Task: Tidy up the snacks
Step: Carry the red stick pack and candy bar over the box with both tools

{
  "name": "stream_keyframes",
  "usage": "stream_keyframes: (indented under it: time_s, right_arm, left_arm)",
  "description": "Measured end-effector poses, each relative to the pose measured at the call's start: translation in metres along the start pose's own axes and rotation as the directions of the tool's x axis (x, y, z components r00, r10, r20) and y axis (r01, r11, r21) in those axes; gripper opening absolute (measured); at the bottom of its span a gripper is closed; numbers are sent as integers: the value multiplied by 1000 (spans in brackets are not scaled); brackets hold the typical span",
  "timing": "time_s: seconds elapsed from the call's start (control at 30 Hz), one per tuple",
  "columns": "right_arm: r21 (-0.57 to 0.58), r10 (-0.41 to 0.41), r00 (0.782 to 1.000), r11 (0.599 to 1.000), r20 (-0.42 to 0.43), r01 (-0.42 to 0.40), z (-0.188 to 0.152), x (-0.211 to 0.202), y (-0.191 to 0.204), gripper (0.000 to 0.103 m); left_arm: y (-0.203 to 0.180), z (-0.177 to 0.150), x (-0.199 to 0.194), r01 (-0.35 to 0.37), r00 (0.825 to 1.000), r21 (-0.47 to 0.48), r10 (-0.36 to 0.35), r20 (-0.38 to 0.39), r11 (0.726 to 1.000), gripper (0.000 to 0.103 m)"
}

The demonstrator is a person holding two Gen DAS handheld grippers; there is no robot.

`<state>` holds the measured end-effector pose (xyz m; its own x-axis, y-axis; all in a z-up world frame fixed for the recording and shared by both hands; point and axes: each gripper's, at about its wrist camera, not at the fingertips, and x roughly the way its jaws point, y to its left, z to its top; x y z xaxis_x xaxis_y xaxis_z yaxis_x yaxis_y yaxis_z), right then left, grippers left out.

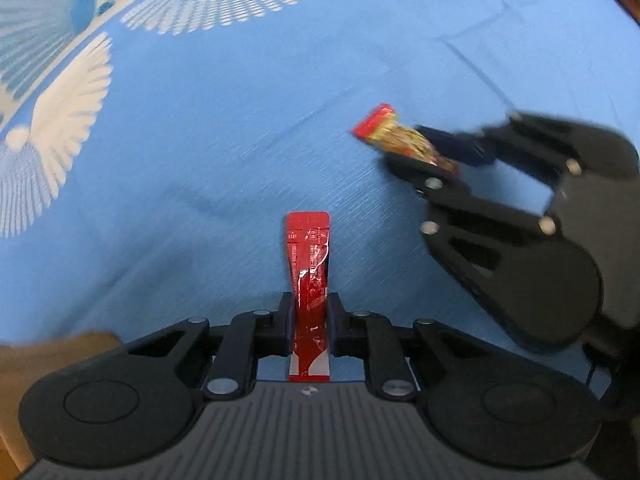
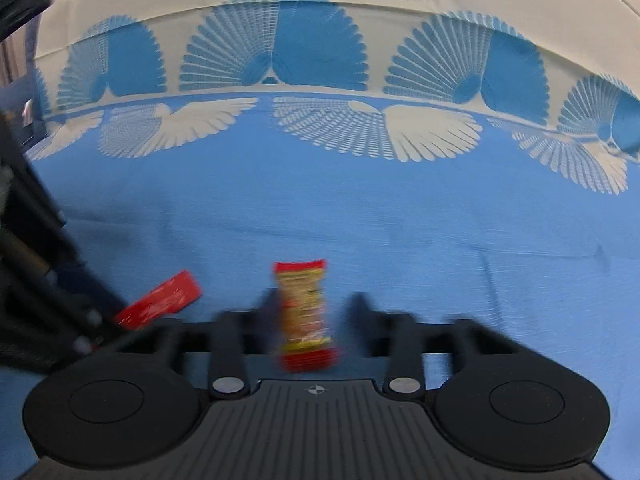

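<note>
My left gripper (image 1: 308,320) clamps a slim red foil sachet (image 1: 310,264). My right gripper (image 2: 308,312) pinches a blurred red-and-gold snack packet (image 2: 304,312) over the blue patterned cloth (image 1: 200,140).

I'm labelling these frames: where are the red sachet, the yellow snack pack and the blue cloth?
red sachet (image 1: 309,276): left wrist view, crinkled middle.
yellow snack pack (image 2: 305,312): right wrist view, printed middle.
blue cloth (image 1: 208,128): left wrist view, bare plain area.
</note>
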<state>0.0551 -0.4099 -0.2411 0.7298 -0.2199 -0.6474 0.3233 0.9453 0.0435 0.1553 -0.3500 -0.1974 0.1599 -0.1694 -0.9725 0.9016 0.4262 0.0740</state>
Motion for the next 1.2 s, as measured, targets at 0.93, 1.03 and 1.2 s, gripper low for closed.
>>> stream_keyframes:
  time_s: [0.93,1.03,1.2]
  right_arm:
    - [163,79,996,983,35,-83,-30,-316,158,21]
    - [120,149,988,981,34,-152,-35,-341,190,21]
    - [-32,218,976,976,5,-217,-43,-375,235,21]
  left_arm:
    - [-32,-274,-277,-108,933,-387,228,278,916,17]
    - [-27,-321,-288,-120,927,-448,261,269,886,17]
    - [-25,-390,-299,-124,926,-513,285,248,849,17]
